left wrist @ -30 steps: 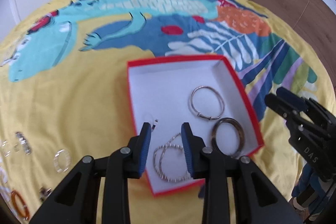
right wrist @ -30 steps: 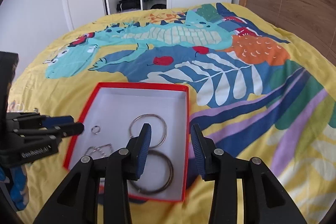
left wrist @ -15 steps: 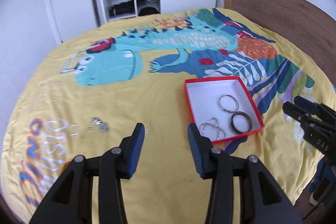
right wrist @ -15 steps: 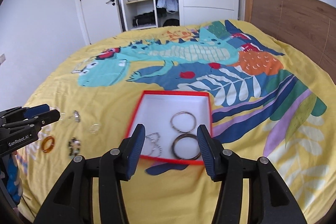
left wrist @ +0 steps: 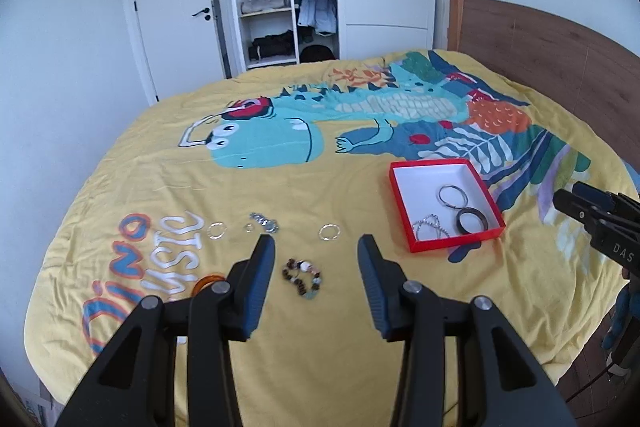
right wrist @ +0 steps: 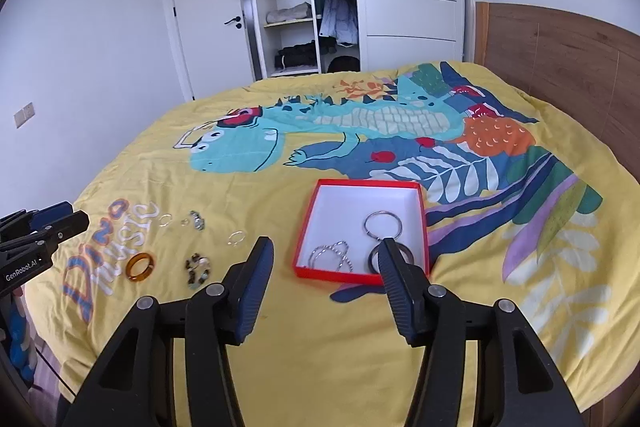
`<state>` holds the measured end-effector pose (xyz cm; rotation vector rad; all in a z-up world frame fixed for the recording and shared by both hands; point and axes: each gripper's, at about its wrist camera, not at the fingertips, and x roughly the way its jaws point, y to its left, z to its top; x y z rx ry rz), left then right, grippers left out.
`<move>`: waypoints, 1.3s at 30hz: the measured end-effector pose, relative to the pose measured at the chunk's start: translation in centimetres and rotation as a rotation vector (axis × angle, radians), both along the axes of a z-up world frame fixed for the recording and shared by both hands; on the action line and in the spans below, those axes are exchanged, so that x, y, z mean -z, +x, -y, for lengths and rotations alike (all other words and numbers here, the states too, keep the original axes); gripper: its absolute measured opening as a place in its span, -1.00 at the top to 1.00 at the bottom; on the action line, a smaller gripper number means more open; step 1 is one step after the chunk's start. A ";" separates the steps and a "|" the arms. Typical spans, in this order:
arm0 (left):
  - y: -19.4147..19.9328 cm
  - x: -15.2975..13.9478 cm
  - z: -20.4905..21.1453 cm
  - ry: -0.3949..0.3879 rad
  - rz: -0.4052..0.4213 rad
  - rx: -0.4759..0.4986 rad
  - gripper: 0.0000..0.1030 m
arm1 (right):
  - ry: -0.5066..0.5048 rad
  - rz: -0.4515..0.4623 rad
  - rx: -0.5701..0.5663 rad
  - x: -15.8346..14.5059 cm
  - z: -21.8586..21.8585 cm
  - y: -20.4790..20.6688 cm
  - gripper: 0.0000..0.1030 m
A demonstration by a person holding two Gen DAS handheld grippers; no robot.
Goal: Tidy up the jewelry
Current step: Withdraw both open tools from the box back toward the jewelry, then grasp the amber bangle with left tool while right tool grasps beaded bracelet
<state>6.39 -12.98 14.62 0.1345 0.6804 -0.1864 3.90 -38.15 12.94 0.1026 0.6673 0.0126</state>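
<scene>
A red box point(left wrist: 452, 246) with a white floor lies on the yellow bedspread, right of centre. Inside it are a silver bangle point(left wrist: 453, 195), a dark bangle point(left wrist: 472, 221) and a silver chain bracelet point(left wrist: 430, 228). My left gripper point(left wrist: 316, 243) hangs open above a beaded bracelet point(left wrist: 303, 279), holding nothing. An amber ring point(left wrist: 206, 283) peeks out beside its left finger. Two clear rings point(left wrist: 329, 231) and a small metal piece point(left wrist: 264, 222) lie farther back. My right gripper point(right wrist: 325, 245) hovers over the box's point(right wrist: 336, 275) near edge, its jaws opening with nothing between them.
The bedspread point(right wrist: 280, 327) carries a dinosaur print. A wooden headboard point(right wrist: 560, 67) runs along the right. An open wardrobe point(right wrist: 304, 7) and a white door point(right wrist: 208, 7) stand beyond the far end. The bed's near edge drops off just below both grippers.
Both grippers have pulled back and risen away from the box, and their jaws stand wider. The loose jewelry on the left of the bed has come into view.
</scene>
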 end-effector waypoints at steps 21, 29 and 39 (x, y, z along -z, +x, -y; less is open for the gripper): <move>-6.3 2.0 -15.3 -0.015 0.021 -0.256 0.19 | -0.013 0.056 -0.110 -3.4 -6.5 -5.2 -0.13; -5.5 5.1 -20.5 -0.006 -0.048 -0.366 0.19 | 0.010 0.002 -0.175 -0.7 -9.1 -2.8 -0.17; -0.9 10.4 -21.3 -0.035 -0.194 -0.352 0.19 | 0.044 -0.113 -0.211 4.8 -10.4 1.2 -0.19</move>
